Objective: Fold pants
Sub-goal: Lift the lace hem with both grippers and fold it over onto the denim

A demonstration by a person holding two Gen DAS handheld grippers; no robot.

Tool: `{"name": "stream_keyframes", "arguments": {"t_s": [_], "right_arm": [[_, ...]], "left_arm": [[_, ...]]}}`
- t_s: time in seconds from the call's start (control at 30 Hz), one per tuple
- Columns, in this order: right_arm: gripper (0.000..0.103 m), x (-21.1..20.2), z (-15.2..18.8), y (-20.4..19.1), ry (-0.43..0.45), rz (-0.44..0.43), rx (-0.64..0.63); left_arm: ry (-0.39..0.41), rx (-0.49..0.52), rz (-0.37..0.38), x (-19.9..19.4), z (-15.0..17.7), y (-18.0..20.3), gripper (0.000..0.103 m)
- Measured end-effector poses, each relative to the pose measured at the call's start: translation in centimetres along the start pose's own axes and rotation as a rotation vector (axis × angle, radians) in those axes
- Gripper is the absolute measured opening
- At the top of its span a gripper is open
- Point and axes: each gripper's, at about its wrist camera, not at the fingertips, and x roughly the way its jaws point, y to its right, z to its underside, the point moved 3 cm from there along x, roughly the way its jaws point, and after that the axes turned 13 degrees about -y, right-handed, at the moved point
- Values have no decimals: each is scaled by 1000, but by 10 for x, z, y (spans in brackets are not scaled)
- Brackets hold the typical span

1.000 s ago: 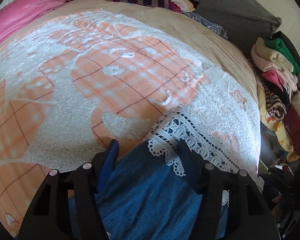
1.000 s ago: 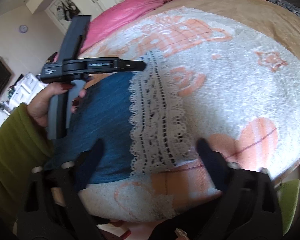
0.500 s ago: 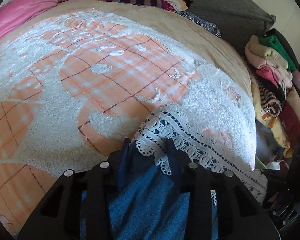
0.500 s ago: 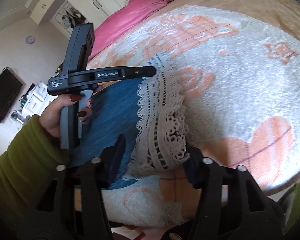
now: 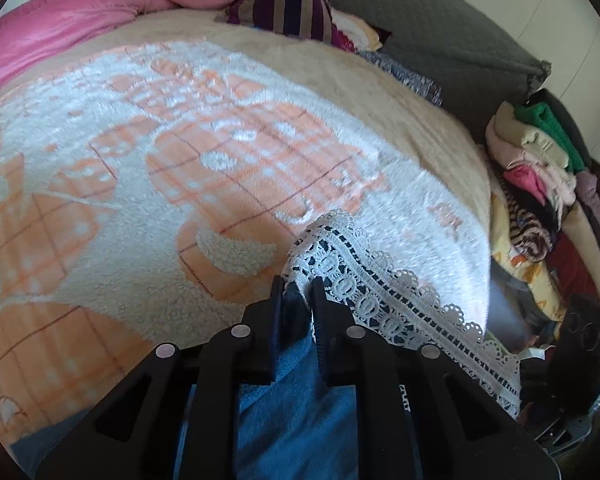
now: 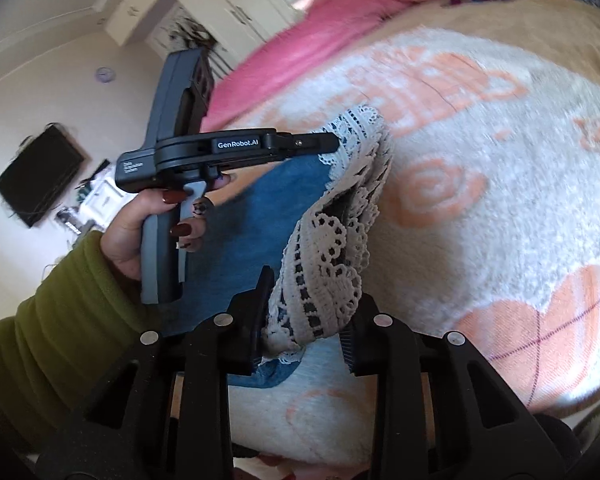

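Note:
Blue denim pants [image 5: 300,392] with a white lace hem [image 5: 364,280] lie on a fleece blanket on a bed. My left gripper [image 5: 298,286] is shut on the hem's corner and lifts it off the blanket. In the right wrist view the left gripper [image 6: 328,142] holds the far hem corner. My right gripper [image 6: 312,300] is shut on the near end of the lace hem [image 6: 328,256], which is bunched between its fingers. The denim [image 6: 260,216] hangs between both grippers, lifted.
The white and orange fleece blanket [image 5: 180,184] covers the bed. A pink duvet [image 5: 80,20] and striped pillow [image 5: 288,8] lie at its far end. A pile of folded clothes [image 5: 540,184] stands at the right. A wall TV [image 6: 40,176] shows at the left.
Both grippers closed from open onto the lace hem. They then lifted the hem off the blanket, and the lace bunched up.

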Motion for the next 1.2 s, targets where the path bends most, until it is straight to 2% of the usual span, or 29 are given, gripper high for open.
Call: {"name": "stream_keyframes", "arguments": {"t_s": [0.23, 0.4, 0.5, 0.6, 0.7, 0.73, 0.77, 0.87, 0.93, 1.03, 1.13, 1.2], "right_arm": [[23, -3, 1, -50, 51, -20, -188], [23, 17, -13, -99, 14, -38, -320], [23, 45, -17, -129, -49, -43, -389], [23, 80, -7, -147, -120, 8, -474], [23, 112, 12, -154, -190, 73, -546], [24, 118, 18, -156, -193, 116, -586], [24, 123, 27, -161, -194, 166, -650], [29, 129, 40, -170, -184, 232, -750], [30, 131, 44, -172, -172, 263, -784], [35, 134, 50, -175, -149, 322, -836], [40, 135, 56, -179, -126, 357, -890], [40, 140, 59, -185, -110, 395, -941]], "left_arm": [[108, -41, 35, -60, 25, -12, 13], [165, -91, 17, -93, 53, -35, 13], [167, -146, -6, -101, 71, -54, 13], [173, -206, -24, -104, 93, -75, 13], [159, -304, -99, -107, 123, -95, 18], [170, -347, -130, -112, 136, -101, 22], [193, -366, -126, -116, 143, -104, 26], [300, -461, -42, -131, 176, -118, 37], [342, -523, 1, -137, 194, -130, 43], [341, -548, 12, -143, 203, -141, 48], [350, -566, 121, -143, 206, -150, 65], [347, -579, 191, -137, 206, -153, 67]]}}
